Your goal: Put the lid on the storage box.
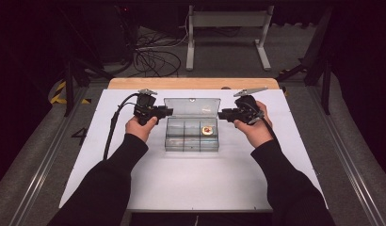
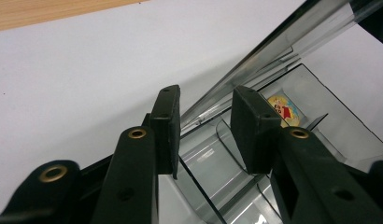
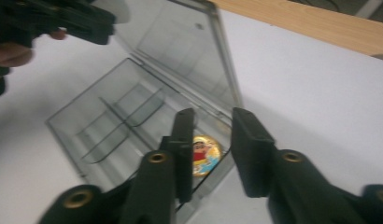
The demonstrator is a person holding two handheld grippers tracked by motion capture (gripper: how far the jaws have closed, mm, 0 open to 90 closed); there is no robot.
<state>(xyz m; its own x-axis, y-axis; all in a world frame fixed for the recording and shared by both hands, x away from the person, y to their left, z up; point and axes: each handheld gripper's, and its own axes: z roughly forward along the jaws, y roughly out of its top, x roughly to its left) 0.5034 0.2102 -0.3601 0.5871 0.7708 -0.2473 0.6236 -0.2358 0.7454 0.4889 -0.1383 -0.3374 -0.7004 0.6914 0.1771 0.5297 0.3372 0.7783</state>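
A clear plastic compartment box [image 1: 191, 136] lies on the white board with its lid [image 1: 191, 107] standing open at the back. A round cartoon badge [image 1: 208, 130] sits in its back right compartment. My left gripper [image 1: 170, 112] is at the box's back left corner, jaws apart. In the left gripper view its fingertips [image 2: 206, 100] hover over the box's left wall [image 2: 199, 186], with the lid [image 2: 283, 42] and badge [image 2: 283, 109] beyond. My right gripper [image 1: 221, 114] is at the back right corner. Its jaws [image 3: 213, 116] stand apart astride the right wall beside the badge [image 3: 208, 151], pressing nothing.
The white board [image 1: 191, 188] lies on a wooden table [image 1: 191, 83]. Cables [image 1: 153, 59] and a metal stand [image 1: 226, 37] are on the floor behind. The right gripper view has the left gripper [image 3: 87, 21] at its top left, beyond the lid [image 3: 180, 51].
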